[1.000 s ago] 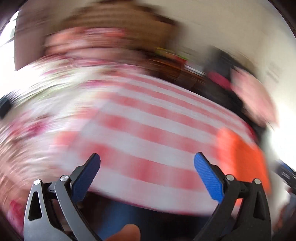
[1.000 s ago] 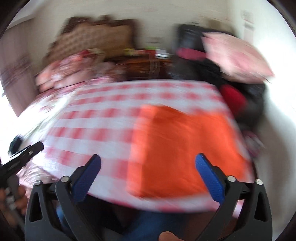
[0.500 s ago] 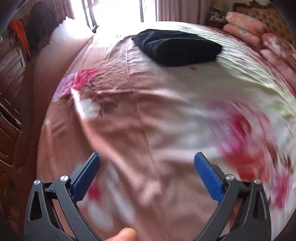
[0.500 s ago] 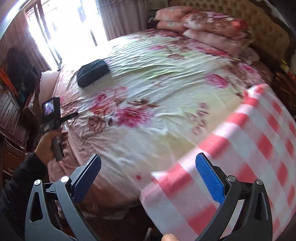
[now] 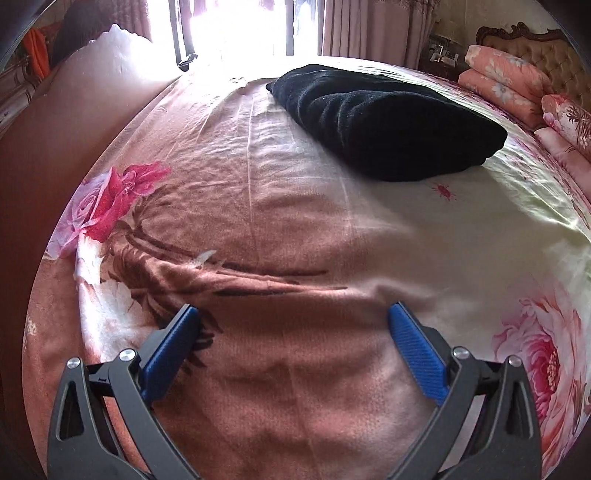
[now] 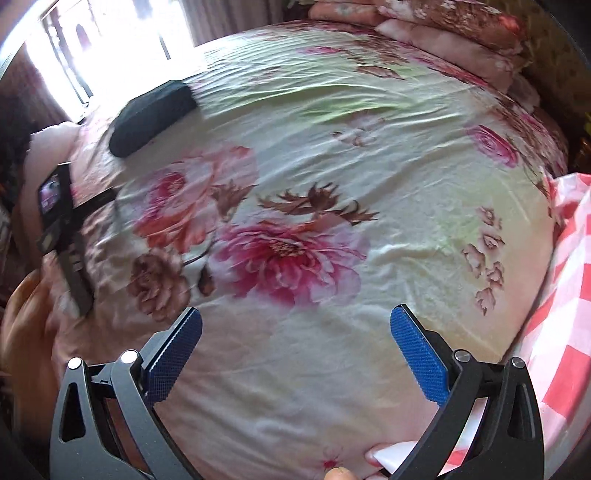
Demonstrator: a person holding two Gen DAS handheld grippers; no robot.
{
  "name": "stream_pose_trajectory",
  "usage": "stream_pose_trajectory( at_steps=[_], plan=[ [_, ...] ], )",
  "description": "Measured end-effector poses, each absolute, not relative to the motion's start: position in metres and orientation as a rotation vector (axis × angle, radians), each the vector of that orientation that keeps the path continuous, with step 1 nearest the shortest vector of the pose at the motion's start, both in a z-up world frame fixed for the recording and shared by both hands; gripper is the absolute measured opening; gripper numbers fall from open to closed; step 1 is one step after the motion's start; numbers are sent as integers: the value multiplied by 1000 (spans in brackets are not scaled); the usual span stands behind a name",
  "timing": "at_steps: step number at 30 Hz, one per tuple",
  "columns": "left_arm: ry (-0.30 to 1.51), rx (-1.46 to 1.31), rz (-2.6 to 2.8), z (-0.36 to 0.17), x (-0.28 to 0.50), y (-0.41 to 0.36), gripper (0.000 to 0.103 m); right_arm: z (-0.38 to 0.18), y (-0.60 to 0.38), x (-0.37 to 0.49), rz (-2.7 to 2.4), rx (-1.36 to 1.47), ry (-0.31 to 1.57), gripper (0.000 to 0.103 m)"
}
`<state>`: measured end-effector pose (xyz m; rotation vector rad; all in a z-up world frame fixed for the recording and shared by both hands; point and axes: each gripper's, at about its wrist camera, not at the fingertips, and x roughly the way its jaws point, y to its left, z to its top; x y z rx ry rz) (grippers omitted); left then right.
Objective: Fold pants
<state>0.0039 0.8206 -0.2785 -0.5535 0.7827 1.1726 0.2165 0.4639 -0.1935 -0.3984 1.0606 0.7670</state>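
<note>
**Nothing gripped, dark bundle out of reach**

Nearest the lens: left gripper (image 5: 291,328), blue pads spread wide, nothing between them, hanging over the floral bedspread (image 5: 258,229). Right gripper (image 6: 295,332) likewise gaping and empty over the same bedspread, a checked cloth (image 6: 565,295) at the bedspread's right edge. Further up the bedspread, well apart from both grippers: dark pants (image 5: 384,122), already bundled into a compact lump, lying on the bedspread towards the window (image 5: 236,29). Seen small in the right wrist view, same spot. Impossible to tell from either view whether a finished fold or only a rough heap. Beyond the pants, along the bedspread's far edge, stacked pillows (image 5: 509,85).

Judged progress: no fold under way at this moment; reaching the bundle first, then either a fresh spread-and-fold or nothing more.
</note>
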Motion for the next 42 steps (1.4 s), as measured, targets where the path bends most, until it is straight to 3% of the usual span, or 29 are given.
stream_pose_trajectory(
  at_steps=[10,14,19,22,24,26,29,42],
  plan=[
    [782,-554,1172,-280,3,823,102,-159,460,207,744,-166,989,99],
    [781,-555,1172,-280,3,822,102,-142,509,209,808,-310,848,99],
    [781,-555,1172,-280,3,823,102,-209,667,276,919,-320,879,99],
    [782,-554,1172,-280,3,822,102,-258,745,285,1036,-296,985,99],
    [781,-555,1172,-280,3,823,102,-273,768,274,1023,-420,949,99],
    [782,-554,1173,-280,3,822,102,-274,770,268,1042,-463,878,99],
    [781,-555,1172,-280,3,823,102,-277,758,279,1089,-365,885,99],
    [781,-555,1173,-280,3,823,102,-278,766,269,1048,-440,862,99]
  ],
)
